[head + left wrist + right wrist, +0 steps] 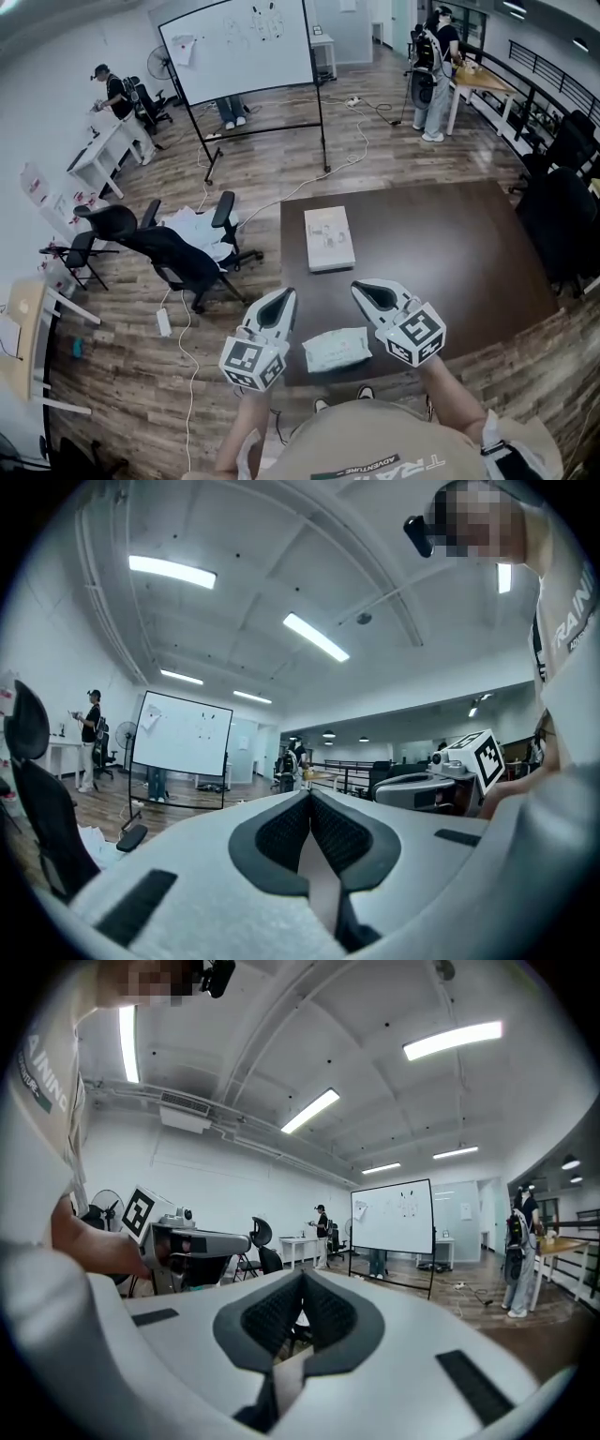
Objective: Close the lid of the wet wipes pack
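Note:
The wet wipes pack (336, 349), pale green and white, lies flat on the dark brown table (441, 253) near its front edge, in the head view only. I cannot tell how its lid stands. My left gripper (280, 297) is raised just left of the pack and my right gripper (365, 290) just right of it, both clear of it and pointing away from me. In the left gripper view the left gripper (308, 795) has its jaw tips together with nothing between them. The right gripper (302, 1273) looks the same in its own view. Neither gripper view shows the pack.
A flat white box (329, 238) lies farther back on the table. Black office chairs (178, 251) stand left of the table and another (565, 220) at its right. A whiteboard (239, 47) on a stand and several people are across the room.

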The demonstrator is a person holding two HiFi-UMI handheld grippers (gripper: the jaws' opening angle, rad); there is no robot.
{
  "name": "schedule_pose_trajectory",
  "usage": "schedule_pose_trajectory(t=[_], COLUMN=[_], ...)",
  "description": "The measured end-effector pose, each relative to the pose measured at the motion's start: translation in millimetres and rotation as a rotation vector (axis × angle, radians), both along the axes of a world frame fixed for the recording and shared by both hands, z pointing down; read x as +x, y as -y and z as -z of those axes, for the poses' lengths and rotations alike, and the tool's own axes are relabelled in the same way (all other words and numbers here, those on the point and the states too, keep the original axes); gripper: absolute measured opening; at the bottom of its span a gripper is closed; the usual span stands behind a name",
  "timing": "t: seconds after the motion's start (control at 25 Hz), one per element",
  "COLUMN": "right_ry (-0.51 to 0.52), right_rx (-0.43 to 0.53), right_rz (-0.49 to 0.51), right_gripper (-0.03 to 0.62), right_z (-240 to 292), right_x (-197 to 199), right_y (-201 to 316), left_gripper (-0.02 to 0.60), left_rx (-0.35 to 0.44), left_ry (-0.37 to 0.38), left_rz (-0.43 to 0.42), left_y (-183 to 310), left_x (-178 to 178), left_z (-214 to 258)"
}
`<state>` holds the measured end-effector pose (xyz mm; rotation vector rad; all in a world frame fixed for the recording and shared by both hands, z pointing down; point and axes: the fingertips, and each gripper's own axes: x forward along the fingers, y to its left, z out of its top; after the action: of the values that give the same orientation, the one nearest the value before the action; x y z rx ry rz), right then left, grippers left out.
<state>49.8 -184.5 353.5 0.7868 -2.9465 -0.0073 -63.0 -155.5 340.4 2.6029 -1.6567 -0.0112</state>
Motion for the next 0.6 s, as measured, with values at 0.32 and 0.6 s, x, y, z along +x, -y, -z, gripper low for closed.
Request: schedule_pose_trajectory(t=[0.32, 0.6], right_ry=[0.008, 0.000], right_rx=[0.015, -0.004], right_rz=[0.002, -0.002], right_gripper=[0.014, 0.014], right_z=[-6.0, -8.6], right_x=[2.5, 3.8], right_y=[-8.0, -6.4], left_gripper=[0.009, 0.009], left_rx=[-0.043, -0.024], left_ry=[-0.009, -0.010], left_rz=[0.071, 0.054], left_y=[-10.7, -11.8], left_x=[-5.0, 1.2], left_z=[-28.4, -28.6])
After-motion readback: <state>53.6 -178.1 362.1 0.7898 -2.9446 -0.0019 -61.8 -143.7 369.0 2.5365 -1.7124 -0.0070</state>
